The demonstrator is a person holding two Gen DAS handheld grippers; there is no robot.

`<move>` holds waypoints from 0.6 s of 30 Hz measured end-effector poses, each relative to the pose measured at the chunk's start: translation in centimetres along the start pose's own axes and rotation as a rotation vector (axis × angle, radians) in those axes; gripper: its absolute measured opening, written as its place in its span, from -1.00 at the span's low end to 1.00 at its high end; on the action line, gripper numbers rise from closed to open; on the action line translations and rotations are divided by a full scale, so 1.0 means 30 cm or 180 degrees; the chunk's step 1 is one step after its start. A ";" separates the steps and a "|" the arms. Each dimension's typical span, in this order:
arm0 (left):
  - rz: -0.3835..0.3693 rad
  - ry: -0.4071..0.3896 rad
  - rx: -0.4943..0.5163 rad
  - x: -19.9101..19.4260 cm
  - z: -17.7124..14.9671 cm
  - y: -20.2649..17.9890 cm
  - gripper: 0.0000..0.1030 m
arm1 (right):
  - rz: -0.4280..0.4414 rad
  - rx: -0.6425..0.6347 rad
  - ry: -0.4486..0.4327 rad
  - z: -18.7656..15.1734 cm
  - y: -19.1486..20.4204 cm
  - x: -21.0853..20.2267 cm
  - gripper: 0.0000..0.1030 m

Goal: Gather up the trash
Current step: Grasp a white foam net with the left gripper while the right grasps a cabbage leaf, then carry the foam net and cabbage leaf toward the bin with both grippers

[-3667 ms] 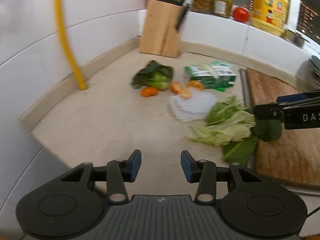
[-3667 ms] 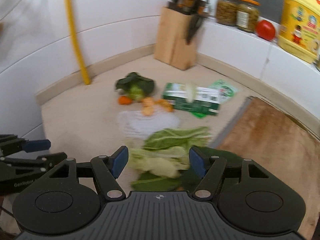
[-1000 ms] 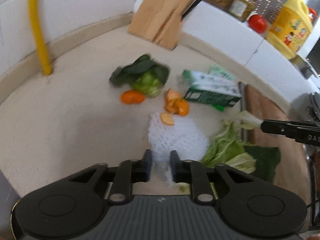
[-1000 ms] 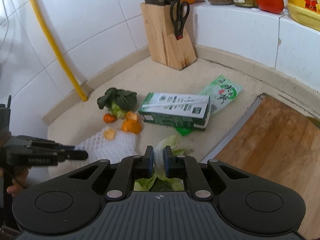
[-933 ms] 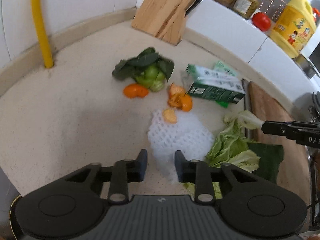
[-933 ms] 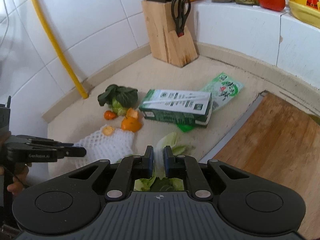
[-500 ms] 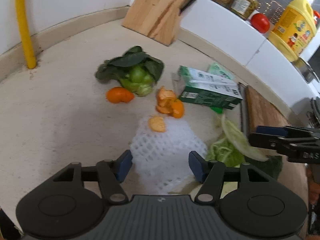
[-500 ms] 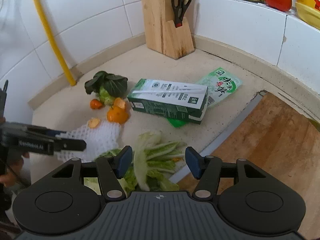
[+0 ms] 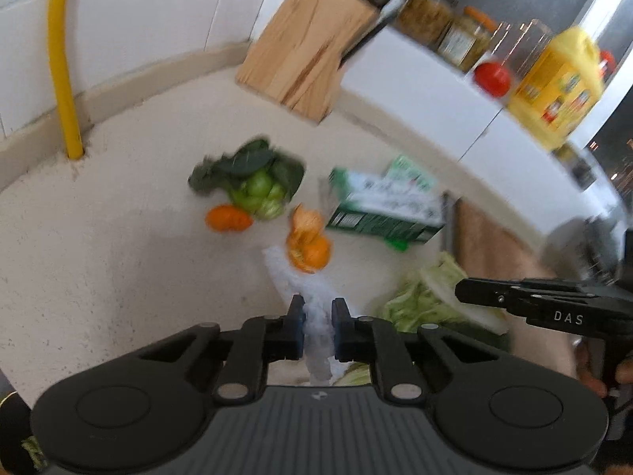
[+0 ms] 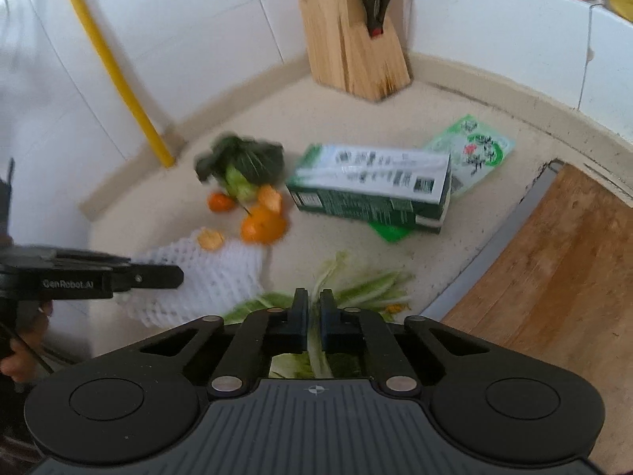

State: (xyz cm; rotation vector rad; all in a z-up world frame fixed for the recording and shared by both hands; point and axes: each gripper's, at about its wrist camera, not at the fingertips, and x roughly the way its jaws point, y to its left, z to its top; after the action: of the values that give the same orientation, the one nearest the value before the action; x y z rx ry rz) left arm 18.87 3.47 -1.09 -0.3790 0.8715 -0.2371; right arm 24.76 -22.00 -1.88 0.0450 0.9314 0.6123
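Countertop (image 9: 99,261); white foam net (image 9: 312,312) apparently between left tongs (image 9: 317,316).

- Left tongs (image 9: 317,312): wide apart half a sec ago, just closed, now pinching the white foam net (image 9: 312,304), which is bunched up & partly lifted.
- Right tongs (image 10: 309,308): also spread half a sec ago, just closed, now clamped on a pale cabbage leaf (image 10: 316,352).
- One orange peel (image 10: 211,238) rides on the net.
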 end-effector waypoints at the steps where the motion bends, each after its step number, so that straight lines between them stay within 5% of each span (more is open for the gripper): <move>1: -0.0051 -0.0053 -0.0014 -0.028 0.007 -0.001 -0.83 | 0.0073 0.0045 -0.0061 0.003 -0.004 -0.029 -0.86; 8: 0.0007 -0.0404 0.0056 -0.180 0.021 -0.010 -0.83 | 0.0376 0.0238 -0.0535 0.032 -0.012 -0.196 -0.87; 18: 0.0171 -0.0478 -0.0173 -0.232 -0.043 0.076 -0.83 | 0.0395 0.0154 -0.0500 0.026 0.021 -0.186 -0.82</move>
State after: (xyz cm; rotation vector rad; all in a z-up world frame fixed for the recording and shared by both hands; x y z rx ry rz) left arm 13.63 7.69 2.05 -0.4180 0.7403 -0.1336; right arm 22.59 -24.16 2.90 0.1927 0.7950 0.6909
